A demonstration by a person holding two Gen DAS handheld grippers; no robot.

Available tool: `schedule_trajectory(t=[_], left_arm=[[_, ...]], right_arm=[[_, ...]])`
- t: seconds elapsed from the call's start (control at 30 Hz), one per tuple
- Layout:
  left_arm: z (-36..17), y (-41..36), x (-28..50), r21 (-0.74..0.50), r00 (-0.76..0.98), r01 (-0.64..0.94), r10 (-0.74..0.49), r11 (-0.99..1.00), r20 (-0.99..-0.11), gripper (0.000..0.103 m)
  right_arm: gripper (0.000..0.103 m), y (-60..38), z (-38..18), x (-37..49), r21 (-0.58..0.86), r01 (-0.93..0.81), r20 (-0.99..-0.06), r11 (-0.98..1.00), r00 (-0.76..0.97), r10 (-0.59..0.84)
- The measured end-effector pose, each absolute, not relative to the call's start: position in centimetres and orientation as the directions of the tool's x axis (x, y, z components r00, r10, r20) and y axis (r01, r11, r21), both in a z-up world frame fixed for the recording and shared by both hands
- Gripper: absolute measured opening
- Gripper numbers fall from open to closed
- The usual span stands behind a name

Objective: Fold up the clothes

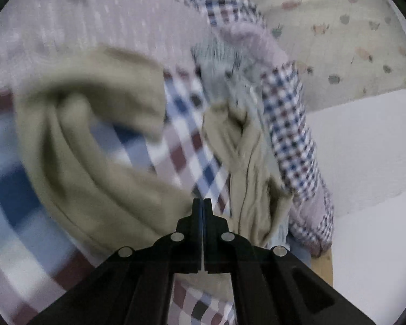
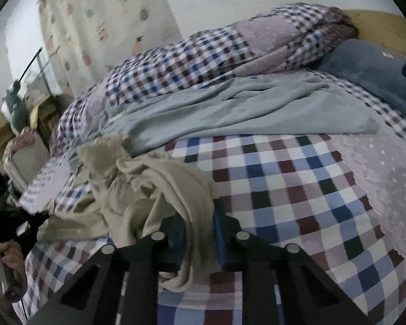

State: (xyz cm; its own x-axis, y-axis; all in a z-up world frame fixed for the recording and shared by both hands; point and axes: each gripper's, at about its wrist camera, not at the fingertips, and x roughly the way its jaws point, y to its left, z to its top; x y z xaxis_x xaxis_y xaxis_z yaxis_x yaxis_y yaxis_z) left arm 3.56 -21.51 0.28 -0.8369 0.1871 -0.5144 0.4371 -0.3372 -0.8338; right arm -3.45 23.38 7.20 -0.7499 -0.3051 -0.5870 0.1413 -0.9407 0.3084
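Observation:
A crumpled beige garment (image 2: 138, 189) lies on the checked bedspread (image 2: 297, 189). My right gripper (image 2: 200, 233) is shut on a bunched fold of it, and the cloth runs between the blue pads (image 2: 224, 233). In the left wrist view the same beige garment (image 1: 94, 162) is blurred, with its folds running to my left gripper (image 1: 203, 205), whose fingers are pressed together on the cloth. Seen from the right wrist, the left gripper (image 2: 42, 219) sits at the garment's far-left edge, and a hand (image 2: 8, 260) holds its handle.
A pale blue-grey garment (image 2: 230, 113) is spread behind the beige one. A rolled checked duvet (image 2: 216, 54) lies along the back, with a blue plush pillow (image 2: 379, 73) and wooden headboard (image 2: 379, 24) at right. A fruit-print curtain (image 2: 102, 27) and clutter (image 2: 13, 108) are at left.

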Motion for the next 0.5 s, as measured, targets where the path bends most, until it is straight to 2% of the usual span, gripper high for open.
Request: schedule_trajectory(t=[0.13,0.23,0.37,0.4,0.43,0.47,0.5], left_arm=[[0.6,-22.9,3.5,-0.823,-0.837,0.446,0.163,-0.352,-0.523,0.0],[0.4,-22.3,3.0,-0.803,-0.814,0.457,0.184,-0.382,-0.551,0.0],[1.0,-20.5,2.8,-0.806,-0.8,0.418,0.25,-0.419,-0.546,0.0],[1.1,-19.8,2.5,-0.819,-0.799,0.391,0.288,-0.42,-0.529,0.004],[1.2,-19.1,2.1,-0.833,-0.792,0.365,0.332,-0.416,-0.512,0.013],[1.3,-18.4,1.8,-0.852,-0.788,0.331,0.378,-0.406,-0.486,0.02],[1.4,-17.6,1.6,-0.864,-0.785,0.304,0.408,-0.401,-0.466,0.039]], right_arm=[[0.017,27.2,6.1,-4.2,0.365,-0.049,-0.637,-0.93,-0.742,-0.21],[0.018,29.4,4.4,-4.7,0.371,-0.202,-0.709,-0.906,-0.693,-0.136],[0.029,29.6,5.6,-4.4,0.31,-0.234,-0.688,-0.921,-0.724,-0.048],[0.034,29.5,6.2,-4.1,0.31,-0.218,-0.666,-0.925,-0.744,-0.048],[0.04,29.3,6.7,-3.8,0.312,-0.201,-0.644,-0.929,-0.763,-0.052],[0.052,29.0,7.2,-3.6,0.314,-0.175,-0.622,-0.933,-0.78,-0.063],[0.056,28.6,7.8,-3.4,0.315,-0.147,-0.6,-0.937,-0.796,-0.077]])
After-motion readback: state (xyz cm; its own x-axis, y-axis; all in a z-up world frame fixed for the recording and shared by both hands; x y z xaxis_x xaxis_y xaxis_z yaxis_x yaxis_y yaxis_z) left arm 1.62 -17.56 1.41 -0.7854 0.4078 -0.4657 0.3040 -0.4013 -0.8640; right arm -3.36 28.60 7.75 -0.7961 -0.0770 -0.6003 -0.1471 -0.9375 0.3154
